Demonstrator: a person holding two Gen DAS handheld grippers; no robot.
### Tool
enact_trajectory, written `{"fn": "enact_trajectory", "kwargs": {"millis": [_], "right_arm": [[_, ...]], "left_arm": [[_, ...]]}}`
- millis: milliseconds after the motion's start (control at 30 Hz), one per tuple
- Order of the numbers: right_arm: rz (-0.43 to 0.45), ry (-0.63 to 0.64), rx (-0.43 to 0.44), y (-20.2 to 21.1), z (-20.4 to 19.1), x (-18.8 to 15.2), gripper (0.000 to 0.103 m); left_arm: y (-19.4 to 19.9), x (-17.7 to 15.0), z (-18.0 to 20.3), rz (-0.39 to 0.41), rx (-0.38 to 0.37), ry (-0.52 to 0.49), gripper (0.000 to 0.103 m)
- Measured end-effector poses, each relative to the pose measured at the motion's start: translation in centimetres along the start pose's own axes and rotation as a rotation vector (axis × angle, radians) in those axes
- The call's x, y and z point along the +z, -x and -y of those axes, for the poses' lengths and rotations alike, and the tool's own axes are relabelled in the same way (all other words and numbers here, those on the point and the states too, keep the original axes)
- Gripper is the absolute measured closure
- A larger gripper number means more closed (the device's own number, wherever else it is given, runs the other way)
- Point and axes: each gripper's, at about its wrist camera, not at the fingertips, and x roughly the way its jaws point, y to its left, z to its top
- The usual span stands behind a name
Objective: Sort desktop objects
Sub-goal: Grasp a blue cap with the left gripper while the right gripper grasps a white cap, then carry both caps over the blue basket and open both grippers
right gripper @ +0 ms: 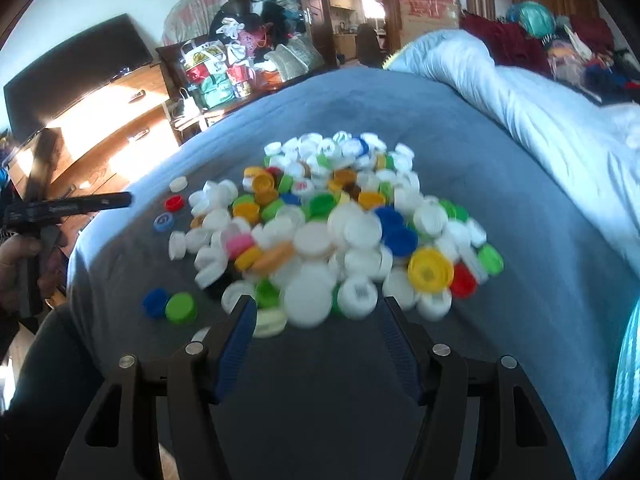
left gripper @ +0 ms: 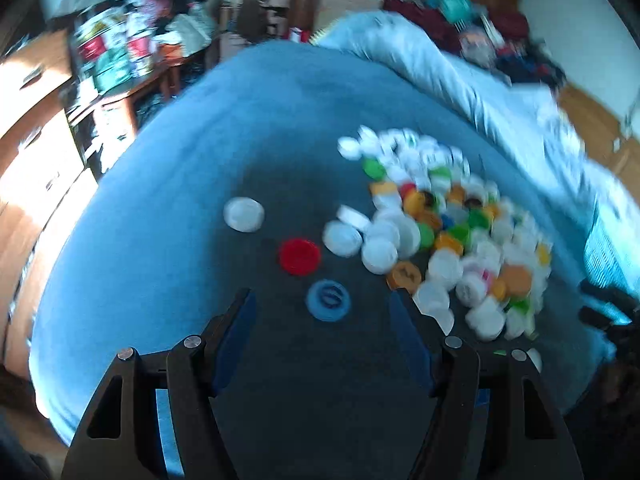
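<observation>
A heap of plastic bottle caps [right gripper: 340,224] lies on a blue bedspread [right gripper: 520,208], mostly white with colours mixed in. Three caps sit apart from it, seemingly already picked out: a white cap [left gripper: 244,214], a red cap [left gripper: 299,256] and a blue cap [left gripper: 328,300]. The left gripper [left gripper: 323,306] hovers over the blue one, fingers spread, empty. The right gripper [right gripper: 316,312] faces the heap's near edge, fingers spread, pinching nothing.
</observation>
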Motion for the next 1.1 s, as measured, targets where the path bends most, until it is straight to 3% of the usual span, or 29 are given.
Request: {"fn": "enact_trajectory", "kwargs": {"millis": [133, 233, 267, 300, 600, 700, 800, 900, 1100], "right_arm": [[-0.021, 0.014, 0.036, 0.7, -1.2, -1.1, 0.035], [-0.046, 0.047, 0.075, 0.4, -2.5, -1.7, 0.038], [-0.057, 0.054, 0.088, 0.1, -2.8, -1.9, 0.040], [-0.069, 0.061, 0.100, -0.2, -3.2, -2.1, 0.045], [-0.122, 0.134, 0.171, -4.4, -6.8, -2.2, 0.045], [-0.144, 0.142, 0.141, -6.1, -7.1, -2.1, 0.046], [-0.156, 0.104, 0.133, -6.8, -6.6, -2.1, 0.055], [-0.165, 0.070, 0.135, -6.7, -5.9, -1.9, 0.071], [-0.053, 0.080, 0.040, -1.6, -5.4, 0.6, 0.071]], "left_arm": [[-3.1, -0.7, 1.2, -0.042, 0.015, -0.041, 0.045], [-4.2, -1.2, 1.1, -0.028, 0.025, -0.037, 0.066], [-4.2, -1.1, 1.1, -0.016, 0.006, -0.028, 0.078], [-4.2, -1.1, 1.1, -0.012, -0.008, -0.023, 0.078], [-0.3, -1.4, 1.4, 0.050, -0.069, 0.041, 0.078], [0.6, -1.3, 2.1, 0.065, -0.086, 0.035, 0.078], [1.0, -1.2, 2.8, 0.078, -0.091, 0.031, 0.078], [1.4, -1.1, 3.6, 0.087, -0.091, 0.021, 0.078], [4.5, -0.5, 8.0, 0.155, -0.094, -0.034, 0.078]]}}
